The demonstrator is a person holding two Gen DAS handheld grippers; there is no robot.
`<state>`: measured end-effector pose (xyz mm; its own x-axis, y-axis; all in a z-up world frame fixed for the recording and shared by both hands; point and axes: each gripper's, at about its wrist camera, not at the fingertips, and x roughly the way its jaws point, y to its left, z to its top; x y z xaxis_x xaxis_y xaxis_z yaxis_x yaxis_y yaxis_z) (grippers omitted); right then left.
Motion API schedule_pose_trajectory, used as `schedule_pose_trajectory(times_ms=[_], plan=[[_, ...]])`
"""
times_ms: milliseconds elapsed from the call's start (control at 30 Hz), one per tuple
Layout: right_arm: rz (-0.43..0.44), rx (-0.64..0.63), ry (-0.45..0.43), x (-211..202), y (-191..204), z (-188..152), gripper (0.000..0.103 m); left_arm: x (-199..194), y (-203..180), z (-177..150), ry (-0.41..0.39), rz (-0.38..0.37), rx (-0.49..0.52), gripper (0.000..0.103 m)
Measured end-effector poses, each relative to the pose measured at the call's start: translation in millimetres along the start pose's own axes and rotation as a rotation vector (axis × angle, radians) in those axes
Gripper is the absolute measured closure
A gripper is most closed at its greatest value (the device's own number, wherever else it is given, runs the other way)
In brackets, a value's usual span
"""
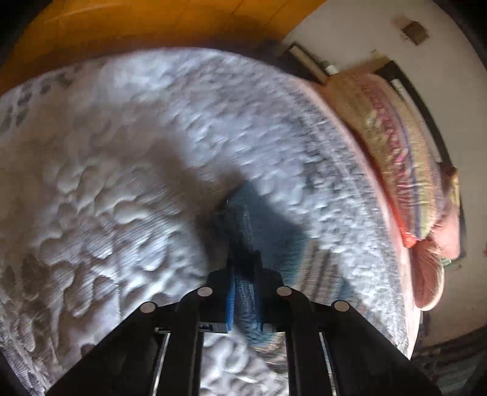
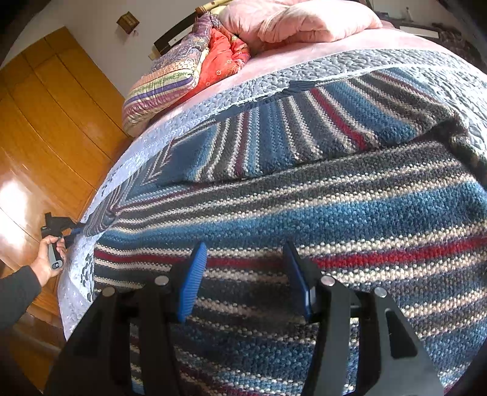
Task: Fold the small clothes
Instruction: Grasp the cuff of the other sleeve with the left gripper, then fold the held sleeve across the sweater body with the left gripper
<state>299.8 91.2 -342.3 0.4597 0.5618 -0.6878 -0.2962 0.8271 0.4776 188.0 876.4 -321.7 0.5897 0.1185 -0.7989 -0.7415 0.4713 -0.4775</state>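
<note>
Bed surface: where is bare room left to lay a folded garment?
Bare quilt fills the left wrist view beyond the left gripper, up to the wardrobe. A pink sheet strip lies between quilt edge and pillows. The striped sweater crowds the area under the right gripper.
</note>
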Motion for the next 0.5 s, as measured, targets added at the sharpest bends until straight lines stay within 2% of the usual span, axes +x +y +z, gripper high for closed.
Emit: schedule_pose_trajectory(times_ms=[67, 267, 333, 500], plan=[[0.004, 0.011, 0.005, -0.5, 0.0, 1.0, 0.051, -14.7, -20.2, -1.4, -0.013, -0.041, 0.048, 0.094], [0.026, 0.081, 0.026, -13.7, -1.1, 0.8, 0.051, -74.1, -129.3, -23.3, -0.041, -0.251, 0.242, 0.095], [0.028, 0.099, 0.034, -19.7, -1.5, -0.5, 0.051, -92.4, -175.9, -39.8, -0.028, -0.327, 0.321, 0.095], [0.035, 0.128, 0.039, -32.7, -4.9, -4.6, 0.051, -116.6, -268.7, -89.3, 0.013, -0.46, 0.48, 0.095]])
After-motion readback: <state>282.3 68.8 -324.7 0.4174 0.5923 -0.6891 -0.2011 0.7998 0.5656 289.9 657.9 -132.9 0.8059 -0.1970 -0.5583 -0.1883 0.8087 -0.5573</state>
